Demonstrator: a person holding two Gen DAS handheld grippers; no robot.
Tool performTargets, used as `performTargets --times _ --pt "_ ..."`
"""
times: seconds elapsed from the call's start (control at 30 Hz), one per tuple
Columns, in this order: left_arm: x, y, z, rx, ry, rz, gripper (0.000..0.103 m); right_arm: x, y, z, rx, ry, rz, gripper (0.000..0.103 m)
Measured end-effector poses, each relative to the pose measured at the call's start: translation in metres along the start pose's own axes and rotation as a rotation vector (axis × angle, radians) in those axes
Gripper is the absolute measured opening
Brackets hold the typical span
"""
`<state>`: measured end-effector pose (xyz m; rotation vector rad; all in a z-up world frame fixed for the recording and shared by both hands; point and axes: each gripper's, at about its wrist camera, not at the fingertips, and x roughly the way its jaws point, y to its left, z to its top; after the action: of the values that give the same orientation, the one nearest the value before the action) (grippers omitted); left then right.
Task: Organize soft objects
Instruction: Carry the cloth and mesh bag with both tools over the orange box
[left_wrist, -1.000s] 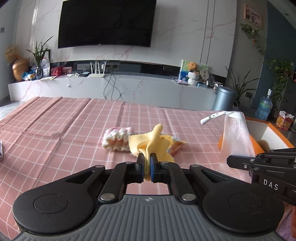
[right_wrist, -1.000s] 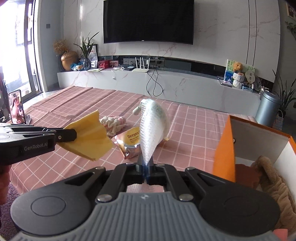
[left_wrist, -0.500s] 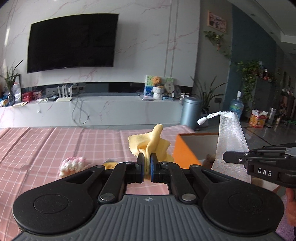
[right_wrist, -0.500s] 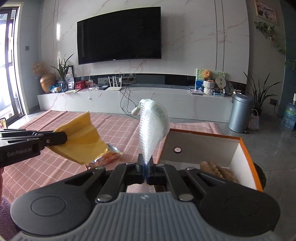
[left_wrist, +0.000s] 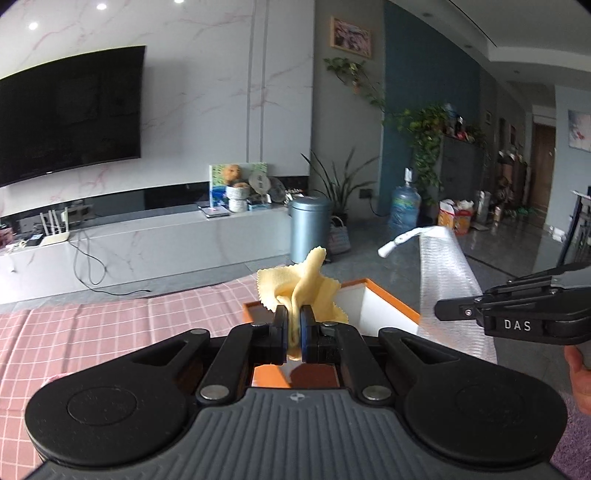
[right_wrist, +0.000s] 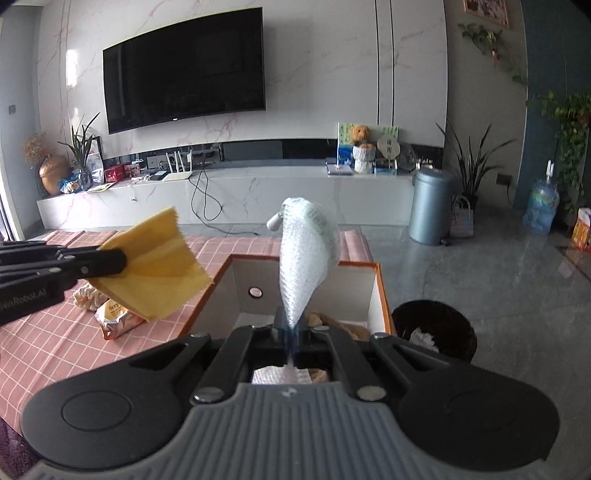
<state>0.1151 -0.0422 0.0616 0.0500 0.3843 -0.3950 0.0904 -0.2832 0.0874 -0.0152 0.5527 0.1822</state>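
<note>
Covering the surface (right_wrist: 55, 343) is a pink checked cloth. At its right edge stands an orange box (right_wrist: 380, 295), white inside, open on top; a brown woven item (right_wrist: 343, 325) lies in it. Left tongs (left_wrist: 293, 332) are clamped on a yellow cloth (left_wrist: 299, 284), pinched at its bunched middle, held in the air over the near left corner of the box. Right tongs (right_wrist: 291, 334) are closed on a bubble-wrap bundle (right_wrist: 304, 258), gripped by its lower tip; a white tab pokes out at its top. The bundle hangs above the open box. On the surface, left of the box, lie a snack packet (right_wrist: 118, 319) and, just behind it, a pink-and-white knitted piece (right_wrist: 86, 295).
</note>
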Motion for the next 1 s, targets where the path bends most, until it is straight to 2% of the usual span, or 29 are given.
performTargets --times 0.23,0.4,0.57,0.63,0.73,0.83,1.0 --pt "0.042 -0.02 -0.01 0.079 0.076 -0.032 0.007 0.035 -0.011 0.006 0.005 0.044 0.021 0.0" --pt "0.07 -0.024 -0.012 0.121 0.119 -0.034 0.007 0.067 -0.017 0.021 -0.045 0.056 0.006 0.0" --pt "0.099 -0.024 -0.013 0.17 0.15 -0.039 0.007 0.111 -0.031 0.038 -0.029 0.086 0.012 0.0" --pt "0.111 -0.025 -0.013 0.194 0.165 -0.035 0.007 0.129 -0.034 0.041 -0.029 0.114 0.012 0.0" --pt "0.128 -0.022 -0.015 0.218 0.199 -0.043 0.007 0.158 -0.035 0.042 -0.044 0.177 0.056 0.0" --pt "0.141 -0.02 -0.019 0.241 0.238 -0.051 0.007 0.184 -0.033 0.04 -0.105 0.245 0.065 0.0" --pt "0.153 -0.019 -0.028 0.277 0.284 -0.071 0.007 0.225 -0.036 0.035 -0.164 0.386 -0.025 0.001"
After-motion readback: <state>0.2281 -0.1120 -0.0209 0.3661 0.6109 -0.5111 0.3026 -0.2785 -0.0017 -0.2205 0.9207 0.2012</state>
